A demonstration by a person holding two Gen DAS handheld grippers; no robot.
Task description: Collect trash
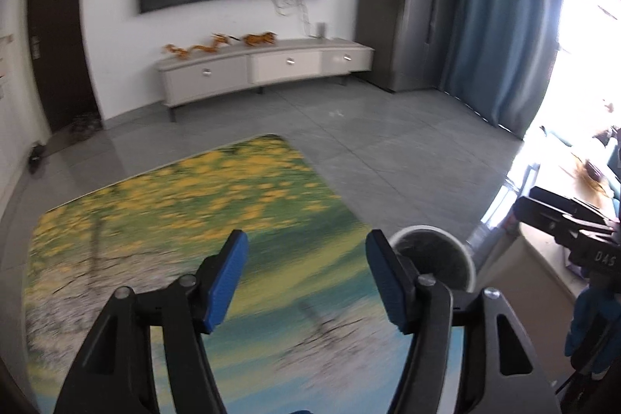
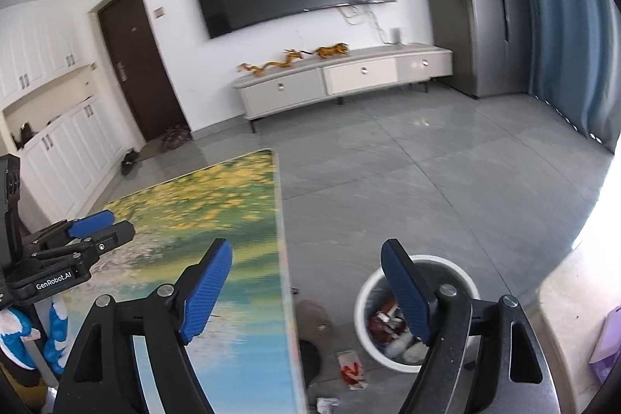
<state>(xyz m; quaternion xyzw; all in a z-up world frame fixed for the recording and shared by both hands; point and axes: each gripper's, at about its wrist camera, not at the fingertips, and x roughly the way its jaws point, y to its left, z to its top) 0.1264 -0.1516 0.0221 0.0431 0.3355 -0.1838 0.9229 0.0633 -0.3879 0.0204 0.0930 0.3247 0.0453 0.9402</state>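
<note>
My left gripper (image 1: 306, 258) stands open over the flower-print table top (image 1: 163, 220), with nothing between its blue pads. A white trash bin (image 1: 471, 270) sits on the floor just beyond its right finger. My right gripper (image 2: 306, 251) is open too and holds nothing, hanging past the table's edge (image 2: 281, 258) above the floor. The bin (image 2: 359, 309) below it holds several wrappers. On the floor beside the bin lie a red-and-yellow wrapper (image 2: 351, 369) and a small white scrap (image 2: 326, 404). In the right wrist view the left gripper (image 2: 116, 224) shows at the left edge.
A brown cap-like thing (image 2: 312, 317) lies under the table edge. Grey tiled floor (image 2: 427, 181) stretches to a low TV cabinet (image 2: 341, 80) under a wall TV. Blue curtains (image 2: 562, 26) hang at the right, a dark door (image 2: 136, 64) stands at the left, and a beige ledge (image 2: 570, 317) is at the near right.
</note>
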